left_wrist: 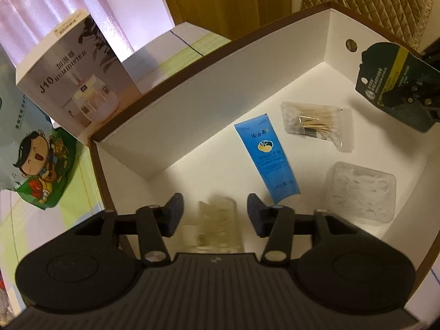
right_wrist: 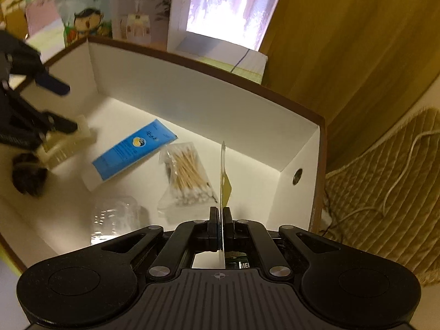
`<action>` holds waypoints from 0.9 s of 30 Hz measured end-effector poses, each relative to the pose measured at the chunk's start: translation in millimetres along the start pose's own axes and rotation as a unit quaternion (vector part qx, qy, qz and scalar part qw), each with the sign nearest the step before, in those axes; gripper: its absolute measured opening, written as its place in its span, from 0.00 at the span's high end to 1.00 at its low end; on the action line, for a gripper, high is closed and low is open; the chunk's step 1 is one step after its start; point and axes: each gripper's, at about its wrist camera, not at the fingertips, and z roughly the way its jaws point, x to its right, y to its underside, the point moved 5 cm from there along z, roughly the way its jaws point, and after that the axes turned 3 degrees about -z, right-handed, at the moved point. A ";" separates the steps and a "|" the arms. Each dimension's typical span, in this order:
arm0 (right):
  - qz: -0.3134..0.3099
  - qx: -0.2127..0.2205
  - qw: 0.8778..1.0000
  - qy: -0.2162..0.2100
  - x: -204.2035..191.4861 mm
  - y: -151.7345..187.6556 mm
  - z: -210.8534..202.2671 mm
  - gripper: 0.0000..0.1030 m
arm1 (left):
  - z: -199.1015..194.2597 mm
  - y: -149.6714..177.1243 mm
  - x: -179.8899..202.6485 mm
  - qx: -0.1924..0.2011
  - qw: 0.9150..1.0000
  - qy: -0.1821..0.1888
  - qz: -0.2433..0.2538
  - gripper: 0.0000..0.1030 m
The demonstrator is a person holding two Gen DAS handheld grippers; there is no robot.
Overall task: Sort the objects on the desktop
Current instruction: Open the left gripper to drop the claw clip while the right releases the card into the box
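Note:
A white storage box with a brown rim (left_wrist: 209, 104) holds a blue tube (left_wrist: 265, 159), a bag of cotton swabs (left_wrist: 316, 126) and a clear plastic case (left_wrist: 360, 189). My left gripper (left_wrist: 216, 214) stands open low inside the box, with a blurred clear toothpick box (left_wrist: 217, 222) between its fingers. In the right wrist view the left gripper (right_wrist: 59, 104) is at the far left over that toothpick box (right_wrist: 66, 143). My right gripper (right_wrist: 221, 214) is shut on a dark flat card package (right_wrist: 223, 176), seen edge-on above the box's right end. The same package (left_wrist: 390, 79) shows face-on in the left wrist view.
A humidifier carton (left_wrist: 79, 68) and a cartoon snack bag (left_wrist: 35, 165) stand just outside the box's left wall on a pastel tablecloth (left_wrist: 82, 176). A wooden panel (right_wrist: 343, 55) rises behind the box, and quilted fabric with a cable (right_wrist: 385, 192) lies to the right.

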 end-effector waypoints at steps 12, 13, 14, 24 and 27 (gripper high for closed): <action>-0.042 -0.039 0.998 -0.029 -15.0 5.1 21.1 0.96 | -18.7 1.6 -11.9 0.006 0.999 0.006 -0.032 0.50; -0.037 -0.039 0.998 -0.039 -14.7 5.3 20.0 0.83 | -19.9 2.4 -13.1 0.006 0.999 0.006 -0.035 0.50; -0.030 -0.034 0.998 -0.043 -14.2 5.5 17.3 0.45 | -21.1 3.2 -14.2 0.006 0.999 0.006 -0.038 0.50; 0.068 -0.014 0.993 -0.099 -2.5 9.6 -15.9 0.08 | -36.1 10.3 -20.1 0.011 0.998 0.013 -0.060 0.47; 0.107 -0.003 0.984 -0.144 -1.0 14.0 -28.5 0.08 | -43.1 13.2 -20.7 0.013 0.998 0.016 -0.067 0.42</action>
